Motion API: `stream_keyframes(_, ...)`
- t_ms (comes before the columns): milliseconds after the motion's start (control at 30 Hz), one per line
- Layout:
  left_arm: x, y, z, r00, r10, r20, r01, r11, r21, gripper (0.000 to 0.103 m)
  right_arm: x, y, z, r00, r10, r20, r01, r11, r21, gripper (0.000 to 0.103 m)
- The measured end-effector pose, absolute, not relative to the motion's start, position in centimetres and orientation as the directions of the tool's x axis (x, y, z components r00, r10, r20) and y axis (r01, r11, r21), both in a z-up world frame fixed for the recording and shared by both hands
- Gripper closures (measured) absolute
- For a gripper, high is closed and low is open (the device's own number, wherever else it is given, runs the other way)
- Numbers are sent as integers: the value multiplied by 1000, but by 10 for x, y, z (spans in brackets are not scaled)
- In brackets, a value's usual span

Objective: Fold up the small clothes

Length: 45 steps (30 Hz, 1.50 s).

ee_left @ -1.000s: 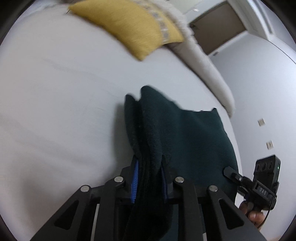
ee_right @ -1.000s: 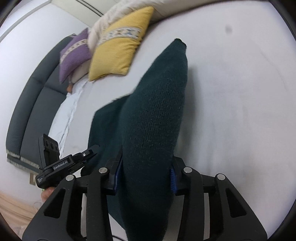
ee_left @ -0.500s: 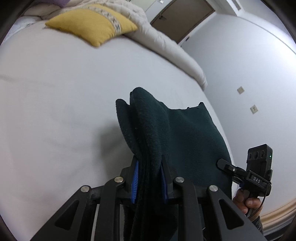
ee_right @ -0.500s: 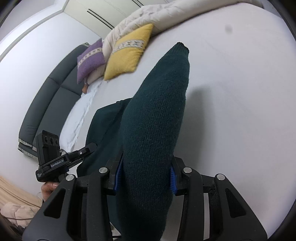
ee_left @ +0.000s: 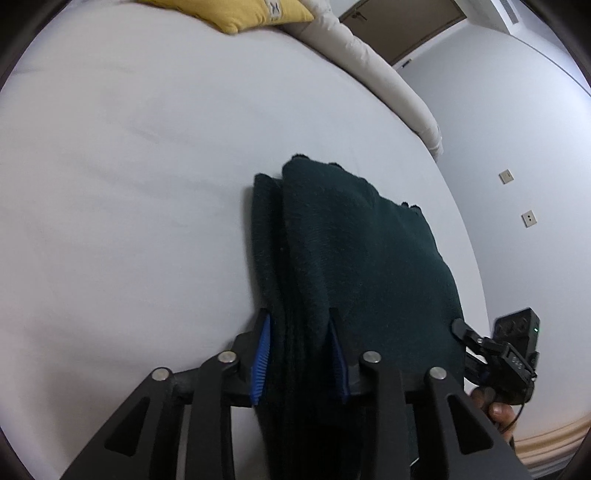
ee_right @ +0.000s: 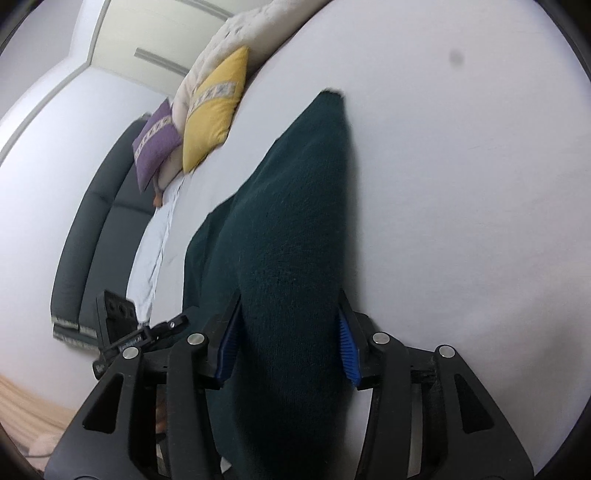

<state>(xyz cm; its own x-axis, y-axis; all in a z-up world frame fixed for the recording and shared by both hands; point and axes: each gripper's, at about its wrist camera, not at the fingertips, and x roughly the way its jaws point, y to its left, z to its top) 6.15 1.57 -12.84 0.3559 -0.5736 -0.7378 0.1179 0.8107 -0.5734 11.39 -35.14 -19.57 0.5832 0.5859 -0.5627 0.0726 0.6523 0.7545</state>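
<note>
A dark green knit sweater [ee_left: 369, 258], folded lengthwise, stretches from both grippers out over the white bed sheet [ee_left: 129, 184]. Its far end rests on the sheet. My left gripper [ee_left: 299, 354] has one end of the fold between its blue pads [ee_left: 260, 362]. Its jaws are opening and the cloth lies slack between them. In the right wrist view the sweater [ee_right: 295, 221] runs up and away in a thick roll. My right gripper [ee_right: 288, 339] still has the roll bulging against its pads [ee_right: 349, 350], though its jaws are opening slightly.
A yellow cushion [ee_right: 214, 107] and a purple cushion [ee_right: 155, 144] lean on a cream duvet [ee_left: 369, 62] at the far side of the bed. A dark padded headboard [ee_right: 92, 221] runs along the left. A brown door [ee_left: 402, 26] stands beyond the bed.
Both hands have carried the sweater across the bed and lower, so more of it lies on the sheet. Both pairs of jaws stand wider than before, the left markedly so.
</note>
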Motion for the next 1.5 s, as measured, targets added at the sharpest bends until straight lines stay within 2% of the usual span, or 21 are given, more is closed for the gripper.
stream_keyframes(100, 43, 21, -109, 435, -507, -744, 133, 853, -504, 64, 89, -373, -188, 629, 518, -579, 115, 675, 729, 58)
stream_keyframes(133, 36, 22, -98, 475, -474, -742, 146, 873, -465, 63, 79, -379, -182, 644, 465, -608, 148, 703, 695, 58)
stream_keyframes(167, 31, 23, -89, 507, -443, -739, 156, 891, -427, 58, 67, -390, -176, 653, 394, -647, 191, 741, 644, 57)
stream_keyframes(233, 14, 21, -63, 593, -368, -716, 175, 927, -332, 45, 48, -399, -163, 670, 291, -683, 239, 786, 569, 56)
stream_keyframes(333, -17, 9, -31, 722, -254, -644, 189, 967, -169, 20, 23, -402, -136, 707, 183, -683, 252, 837, 486, 56)
stream_keyframes(367, -24, 8, -24, 752, -227, -619, 187, 974, -131, 6, 18, -398, -126, 720, 155, -677, 247, 854, 459, 56)
stream_keyframes(400, -35, 6, -17, 786, -200, -585, 181, 979, -92, 0, 12, -394, -117, 733, 125, -669, 241, 872, 427, 53)
stream_keyframes(433, -42, 5, -10, 817, -181, -547, 178, 982, -59, 0, 4, -386, -103, 750, 74, -657, 237, 898, 371, 51)
stream_keyframes(467, -54, 1, -3, 843, -168, -511, 182, 983, -24, 0, -3, -377, -92, 762, 35, -646, 237, 914, 329, 45)
stream_keyframes(600, -74, -7, 16, 891, -70, -449, 133, 985, 112, 0, -34, -349, -43, 850, -116, -514, 234, 957, 170, 12)
stream_keyframes(700, -87, -6, 34, 925, 24, -379, 51, 981, 188, 0, -58, -334, -16, 894, -184, -408, 248, 963, 108, 0)
stream_keyframes(833, -95, 3, 54, 939, 72, -335, -10, 983, 184, 0, -82, -315, 17, 914, -251, -320, 280, 959, 47, 0)
stream_keyframes(933, -88, 11, 51, 902, 53, -427, -12, 995, 97, 0, -86, -307, 29, 915, -241, -325, 268, 962, 41, 0)
stream_keyframes(1033, -73, 12, 30, 831, 24, -556, 11, 998, 60, 0, -85, -295, 30, 900, -205, -386, 239, 970, 43, 0)
stream_keyframes(1167, -62, 9, 2, 757, -42, -652, 53, 999, -2, 0, -82, -280, 13, 843, -157, -514, 208, 977, 43, 0)
stream_keyframes(1267, -56, 5, -14, 727, -43, -685, 52, 999, -6, 0, -66, -268, -5, 797, -148, -585, 212, 976, 41, 0)
stream_keyframes(1500, -61, 1, -32, 701, -40, -712, 53, 999, -3, 0, -51, -243, -29, 740, -182, -647, 211, 977, -33, 0)
